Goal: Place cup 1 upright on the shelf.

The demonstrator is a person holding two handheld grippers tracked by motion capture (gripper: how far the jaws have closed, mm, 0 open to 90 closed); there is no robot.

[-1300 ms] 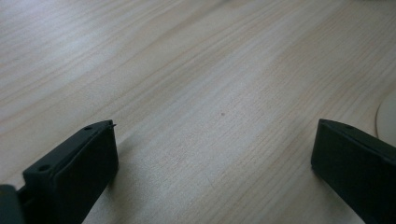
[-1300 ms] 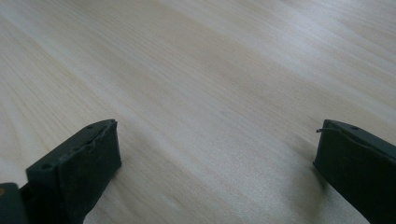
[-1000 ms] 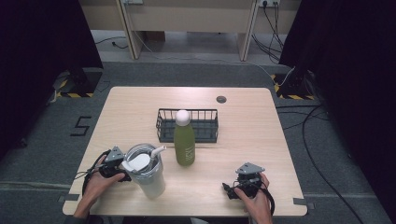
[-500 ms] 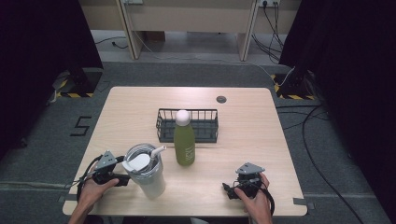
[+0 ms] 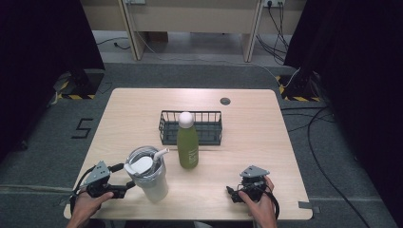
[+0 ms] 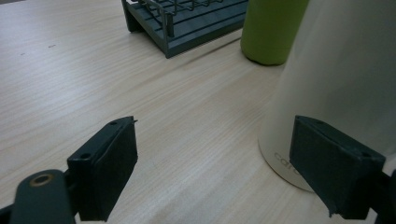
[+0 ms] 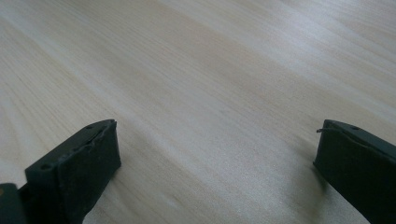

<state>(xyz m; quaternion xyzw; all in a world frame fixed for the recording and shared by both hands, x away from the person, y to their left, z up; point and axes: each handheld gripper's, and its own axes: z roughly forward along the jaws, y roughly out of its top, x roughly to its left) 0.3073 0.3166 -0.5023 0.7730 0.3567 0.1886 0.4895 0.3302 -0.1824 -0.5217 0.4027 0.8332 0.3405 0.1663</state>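
High view: the left claw (image 5: 124, 186) is sitting at the near left edge of the table (image 5: 266, 142), spread open, its tips pointing at the white tumbler (image 5: 147, 173) just beside it. The tumbler is standing upright near the front edge, lid and straw on, and the green bottle (image 5: 187, 140) is standing upright close behind and to its right, right in front of the wire basket (image 5: 191, 127). The basket looks empty. The right claw (image 5: 234, 194) is resting low on the table near the front right, well apart from everything.

Left gripper view: the left claw (image 6: 215, 168) is gaping wide, one jaw over bare wood and the other in front of the tumbler's (image 6: 345, 79) lower wall; whether it is touching the wall, I cannot tell. Nothing is being gripped. The bottle's (image 6: 273, 30) base and a corner of the basket (image 6: 187, 23) are showing beyond.

Right gripper view: the right claw (image 7: 217, 163) is hanging open over bare table (image 7: 210, 70), holding nothing.

Judging from this, the work is standing at its start: the tumbler is not yet grasped, and both it and the bottle are outside the basket, so any lifting or placing is left to do.
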